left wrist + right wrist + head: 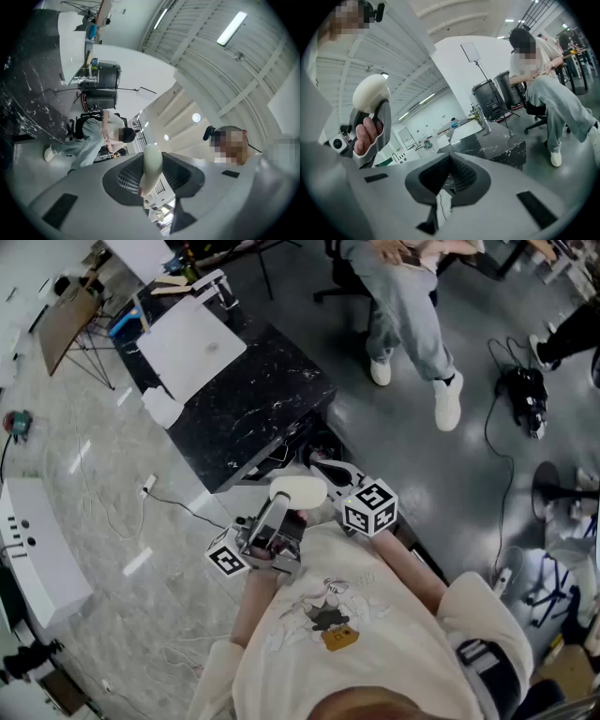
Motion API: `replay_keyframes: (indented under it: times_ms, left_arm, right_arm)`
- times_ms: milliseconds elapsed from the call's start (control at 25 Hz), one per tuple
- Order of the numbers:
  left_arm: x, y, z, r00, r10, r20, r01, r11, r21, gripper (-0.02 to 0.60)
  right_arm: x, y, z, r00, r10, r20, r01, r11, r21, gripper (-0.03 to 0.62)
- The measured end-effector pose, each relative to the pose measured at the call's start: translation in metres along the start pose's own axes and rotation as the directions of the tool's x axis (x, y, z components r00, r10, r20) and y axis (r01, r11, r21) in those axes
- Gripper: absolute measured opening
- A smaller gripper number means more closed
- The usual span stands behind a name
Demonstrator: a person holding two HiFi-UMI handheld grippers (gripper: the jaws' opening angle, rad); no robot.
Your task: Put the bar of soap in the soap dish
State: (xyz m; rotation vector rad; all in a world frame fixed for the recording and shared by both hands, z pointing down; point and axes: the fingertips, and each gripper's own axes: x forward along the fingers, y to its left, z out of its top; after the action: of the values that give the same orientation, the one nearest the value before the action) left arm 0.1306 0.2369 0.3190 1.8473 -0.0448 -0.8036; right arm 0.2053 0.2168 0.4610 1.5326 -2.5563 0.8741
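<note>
Soap [298, 491] at frame centre, short of the black table [253, 418]: we are clamping it in the left gripper [152, 164]; the right gripper [449, 161] is hanging closed and empty. We are spotting no dish, so placing is pending.

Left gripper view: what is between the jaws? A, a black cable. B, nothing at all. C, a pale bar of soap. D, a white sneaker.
C: the left gripper is closed on the bar of soap, which stands edge-on between its jaws, and the head view shows the same pale bar at that gripper's tip.
</note>
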Motion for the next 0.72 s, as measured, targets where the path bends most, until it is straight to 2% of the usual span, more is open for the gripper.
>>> replay_keyframes:
  times_ms: [160,440,720]
  left_arm:
    - [-0.047,0.008,0.041,0.995,0.067,-0.070,-0.070,0.997,-0.039,0.127]
    - [-0.100,0.003,0.092,0.992,0.111,0.058,-0.108,0.993,-0.042,0.127]
    - [-0.136,-0.013,0.126,0.989,0.104,0.105,-0.101,0.994,-0.035,0.127]
  right_arm:
    - [0.032,0.030,-0.021,0.996,-0.080,0.033,0.078,0.996,0.044,0.006]
    - [0.081,0.070,-0.007,1.000,-0.026,0.004,0.026,1.000,-0.013,0.006]
    - [0.111,0.107,0.006,0.998,-0.002,0.059,0.002,1.000,0.008,0.008]
